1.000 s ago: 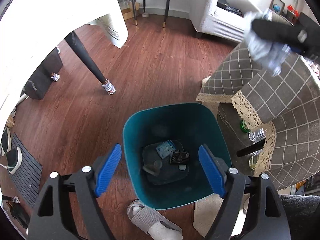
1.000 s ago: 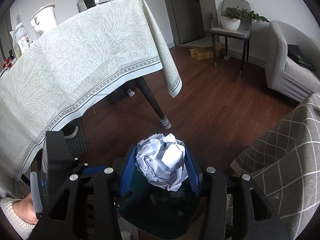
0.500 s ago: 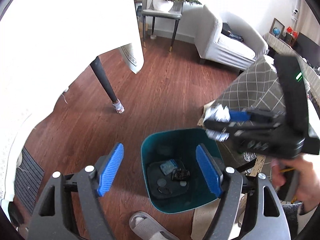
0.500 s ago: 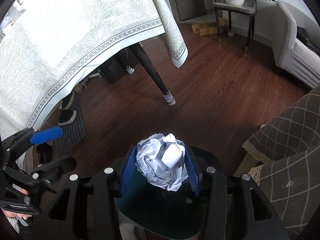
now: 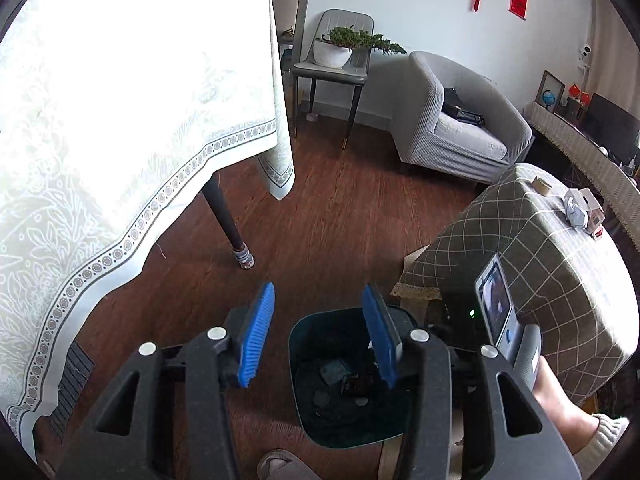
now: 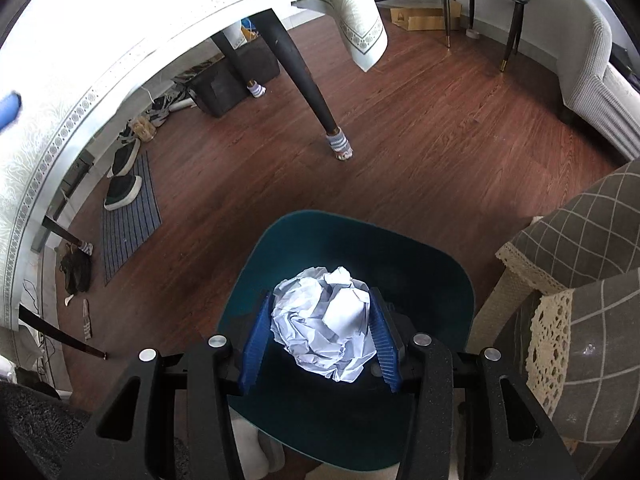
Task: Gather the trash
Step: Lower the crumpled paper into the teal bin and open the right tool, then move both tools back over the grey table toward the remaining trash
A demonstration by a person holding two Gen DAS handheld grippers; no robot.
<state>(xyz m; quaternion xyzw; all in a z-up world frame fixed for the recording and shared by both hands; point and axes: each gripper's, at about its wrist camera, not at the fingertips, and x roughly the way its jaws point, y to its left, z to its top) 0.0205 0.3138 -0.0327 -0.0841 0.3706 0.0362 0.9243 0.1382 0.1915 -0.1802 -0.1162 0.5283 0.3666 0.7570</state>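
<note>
My right gripper (image 6: 322, 332) is shut on a crumpled white paper ball (image 6: 324, 322) and holds it right above the open teal trash bin (image 6: 440, 276). My left gripper (image 5: 316, 332) is open and empty, raised above the floor with the teal bin (image 5: 308, 420) below and between its blue pads. Small bits of trash lie on the bin's bottom. Another crumpled paper (image 5: 576, 212) and a small carton (image 5: 590, 208) lie on the checked cloth table (image 5: 540, 248) at the right.
A table with a pale patterned cloth (image 5: 120, 120) and dark legs (image 6: 308, 80) stands at the left. A grey armchair (image 5: 456, 120), a chair with a plant (image 5: 336, 56), shoes on a mat (image 6: 124, 184) and a slipper (image 5: 280, 464) surround the bin.
My right gripper has carried the paper ball down over the bin's opening. My left gripper has lifted and tilted up, away from the bin, and its jaws have narrowed somewhat.
</note>
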